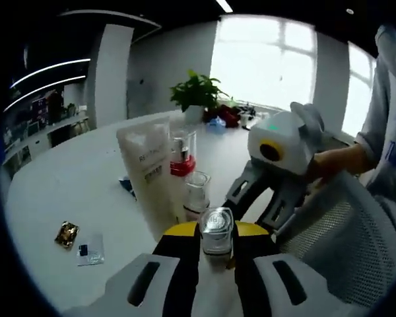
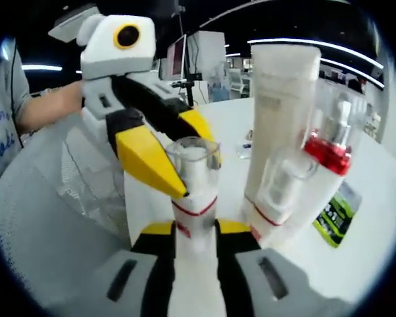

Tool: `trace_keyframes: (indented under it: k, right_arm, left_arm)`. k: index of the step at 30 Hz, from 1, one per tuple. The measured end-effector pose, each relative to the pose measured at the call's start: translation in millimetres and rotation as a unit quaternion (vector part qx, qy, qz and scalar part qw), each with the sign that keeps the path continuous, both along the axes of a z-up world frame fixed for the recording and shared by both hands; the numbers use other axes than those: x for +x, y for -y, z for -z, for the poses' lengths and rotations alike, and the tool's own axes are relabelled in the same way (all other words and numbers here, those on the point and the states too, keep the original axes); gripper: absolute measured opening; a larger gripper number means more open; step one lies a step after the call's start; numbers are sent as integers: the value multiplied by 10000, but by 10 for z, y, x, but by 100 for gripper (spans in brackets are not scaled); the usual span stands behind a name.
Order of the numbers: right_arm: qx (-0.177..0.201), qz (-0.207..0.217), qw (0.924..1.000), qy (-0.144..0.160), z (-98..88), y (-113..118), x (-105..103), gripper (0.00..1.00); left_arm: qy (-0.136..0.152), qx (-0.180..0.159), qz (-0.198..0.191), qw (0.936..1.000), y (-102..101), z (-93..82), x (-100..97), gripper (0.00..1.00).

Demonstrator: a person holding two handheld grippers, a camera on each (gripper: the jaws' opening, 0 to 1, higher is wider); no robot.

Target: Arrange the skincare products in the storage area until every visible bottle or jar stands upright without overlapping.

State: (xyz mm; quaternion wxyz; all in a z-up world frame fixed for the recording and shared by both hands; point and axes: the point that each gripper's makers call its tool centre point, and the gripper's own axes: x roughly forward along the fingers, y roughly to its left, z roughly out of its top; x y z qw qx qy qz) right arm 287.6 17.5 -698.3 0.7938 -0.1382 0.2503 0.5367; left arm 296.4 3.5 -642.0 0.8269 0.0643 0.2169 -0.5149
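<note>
Clear-capped and ringed in red, a small bottle (image 2: 195, 198) stands between the black-and-yellow jaws of the right claw (image 2: 197, 244), which is closed narrowly on its white body in the right gripper view. In the left gripper view the same bottle shows its silvery cap top (image 1: 216, 228), sitting between the jaws of the left claw (image 1: 216, 254); whether those jaws press on it cannot be told.

From largest to smallest: one white bench (image 1: 72, 185) carries everything. One mesh-backed chair (image 1: 353, 244) sits at its near edge. One person's hand (image 1: 333, 162) grips the right claw's white body, a light sleeve behind it. One potted green plant (image 1: 197, 92) stands far off by the window.

Four skincare products can be counted. One tall white tube (image 1: 148, 168) stands upright on its cap. One pump bottle with a red collar (image 2: 330, 155) under a clear cover stands just beside the tube. One small clear-capped bottle (image 1: 197, 191) stands in front of them, touching or nearly so. The fourth is the bottle between the claws, nearest both cameras.

Three small flat items lie on the bench: one gold sachet (image 1: 66, 234), one clear sachet (image 1: 90, 249) and one green-and-black packet (image 2: 336, 208).
</note>
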Motion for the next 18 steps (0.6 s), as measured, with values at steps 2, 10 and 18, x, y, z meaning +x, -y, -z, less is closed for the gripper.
trace_keyframes:
  k: [2,10,18]
  right_arm:
    - [-47,-60,9999,70,-12,-10,-15,23]
    - [-120,-101,9997,174,15,-3,-28,22]
    - [-189,-141,9993,302,31,-28,-2,22]
  left_arm:
    - [44,44,74,10000,8,-1,-24,15]
    - [304,246,318,9987,51,2,-88,15]
    - [477,401,467,9970,44,4,-80,15]
